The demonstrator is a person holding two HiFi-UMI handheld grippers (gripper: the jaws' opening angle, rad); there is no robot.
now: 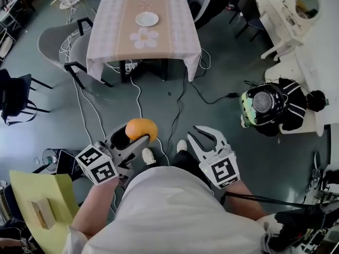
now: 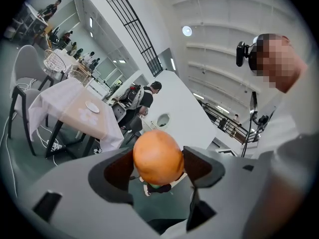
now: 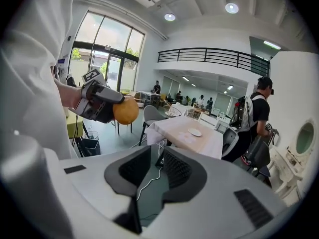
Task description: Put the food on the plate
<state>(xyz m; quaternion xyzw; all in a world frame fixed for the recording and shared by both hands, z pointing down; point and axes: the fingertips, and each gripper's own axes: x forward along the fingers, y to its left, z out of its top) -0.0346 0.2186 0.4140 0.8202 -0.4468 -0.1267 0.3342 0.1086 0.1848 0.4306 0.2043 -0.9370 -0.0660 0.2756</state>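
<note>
Both grippers held out, well short of the table [image 1: 111,25]
The left gripper [image 1: 139,135] points level, jaws clamped on the orange [image 1: 141,127]; the right gripper [image 1: 197,135] beside it tilts downward, jaws apart, empty.

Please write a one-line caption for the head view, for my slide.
Left gripper holds an orange; right gripper open, empty; table with white plate ahead.

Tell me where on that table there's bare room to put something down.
The table holds only an empty white plate near its far edge. Its top is bare left and right of the plate and along the near edge. Crowded spots: chairs beside the table, cables on the floor beneath.
</note>
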